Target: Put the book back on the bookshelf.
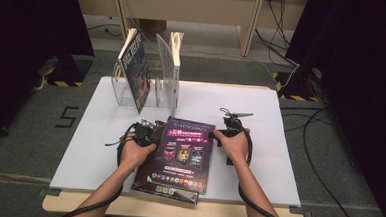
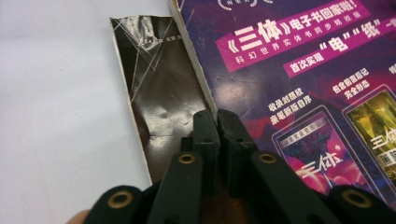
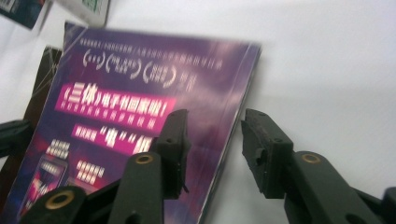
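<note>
The left gripper [image 1: 147,131] sits at the left edge of the purple book [image 1: 184,153], which lies flat near the front of the desk [image 1: 94,148] on top of a dark book [image 1: 147,183]. In the left gripper view its jaws stand almost together, a thin slit between them, with their tips at the purple book's [image 2: 299,84] page edge; whether they pinch that edge cannot be told. That view also shows the dark book's [image 2: 161,93] creased glossy cover beside the white desk.

The right gripper [image 1: 231,126] is at the book's right edge. In the right gripper view its jaws stand well apart, with the book's [image 3: 140,102] right edge lying beyond the gap between them; neither pad presses on it.

The high view adds a clear rack [image 1: 147,86] with upright books [image 1: 135,68] at the back of the desk.
</note>
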